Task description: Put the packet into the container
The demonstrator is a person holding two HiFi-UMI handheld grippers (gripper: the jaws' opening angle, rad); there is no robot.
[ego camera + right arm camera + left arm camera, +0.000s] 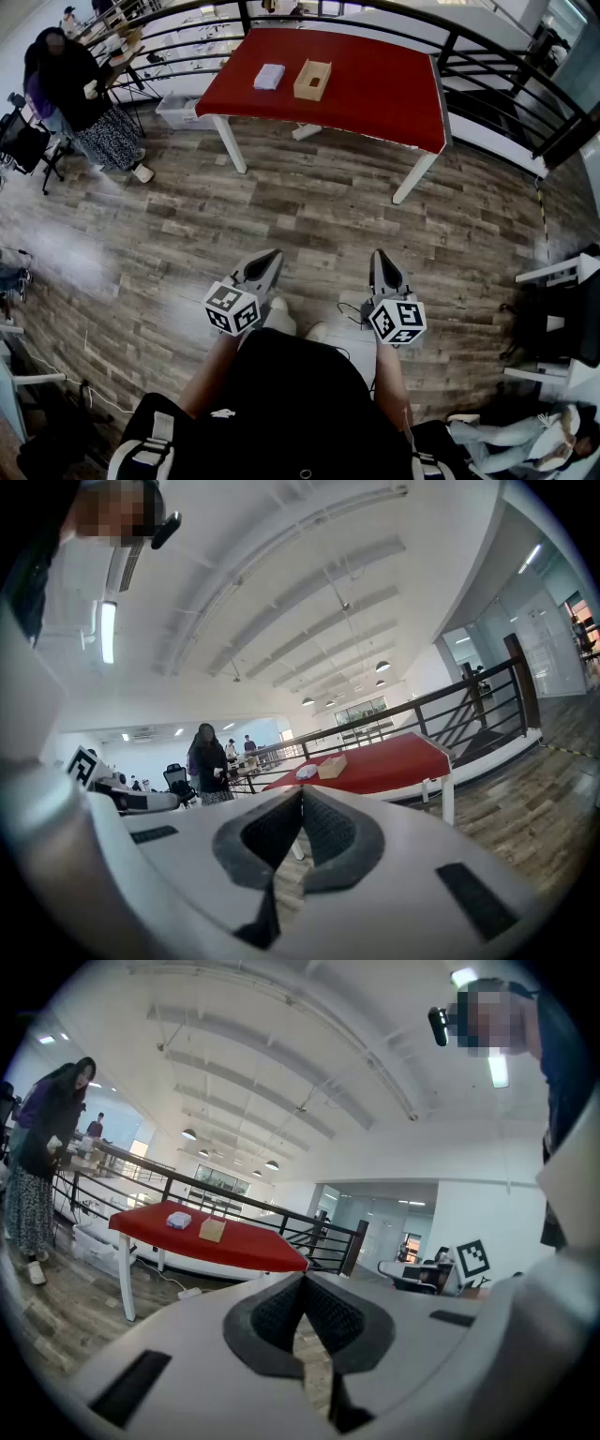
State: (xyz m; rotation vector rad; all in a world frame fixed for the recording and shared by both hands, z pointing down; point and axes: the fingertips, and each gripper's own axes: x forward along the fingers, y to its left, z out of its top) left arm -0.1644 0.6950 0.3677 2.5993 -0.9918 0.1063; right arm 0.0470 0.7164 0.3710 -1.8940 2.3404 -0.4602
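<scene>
A pale packet (pixel 269 76) lies on a red table (pixel 375 94) far ahead, with an open wooden container (pixel 312 80) just to its right. The left gripper view shows the same packet (pixel 178 1220) and container (pixel 212 1230) small on the table. They also appear in the right gripper view, packet (pixel 307 772) beside container (pixel 332 766). My left gripper (pixel 272 256) and right gripper (pixel 378 259) hang over the wooden floor, well short of the table. Both are shut with nothing between their jaws.
A person in dark clothes (pixel 70 89) stands at the far left by a black railing (pixel 487 56). A plastic bin (pixel 178 111) sits under the table's left end. Chairs and white furniture (pixel 562 309) stand at the right.
</scene>
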